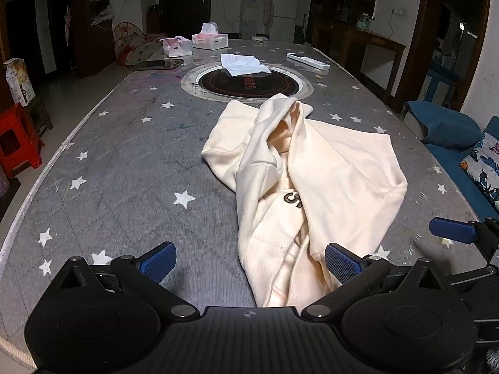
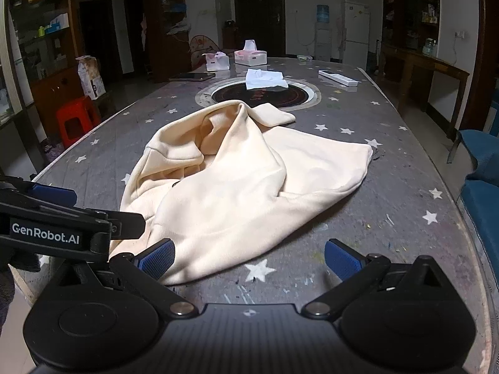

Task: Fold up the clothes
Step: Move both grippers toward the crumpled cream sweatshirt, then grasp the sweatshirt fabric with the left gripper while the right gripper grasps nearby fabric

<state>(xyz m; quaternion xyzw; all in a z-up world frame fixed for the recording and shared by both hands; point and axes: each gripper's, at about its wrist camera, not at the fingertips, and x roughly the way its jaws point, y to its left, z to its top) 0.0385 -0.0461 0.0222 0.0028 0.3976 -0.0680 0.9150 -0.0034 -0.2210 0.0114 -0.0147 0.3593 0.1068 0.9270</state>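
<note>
Cloth is what the coming move turns on: a cream sweatshirt is seen crumpled on the grey star-printed table, its long axis running from the near edge away toward the round hotplate inset. The left gripper is held wide open and empty, and the garment's near end is seen lying between its two blue pads, closer to the right pad. The right gripper is likewise spread wide with nothing held; the near hem is seen just beside its left pad, while bare table lies between the pads. The left gripper is judged the better placed for a first pinch, since fabric already sits within its span. A folded white cloth rests far off on the inset.
</note>
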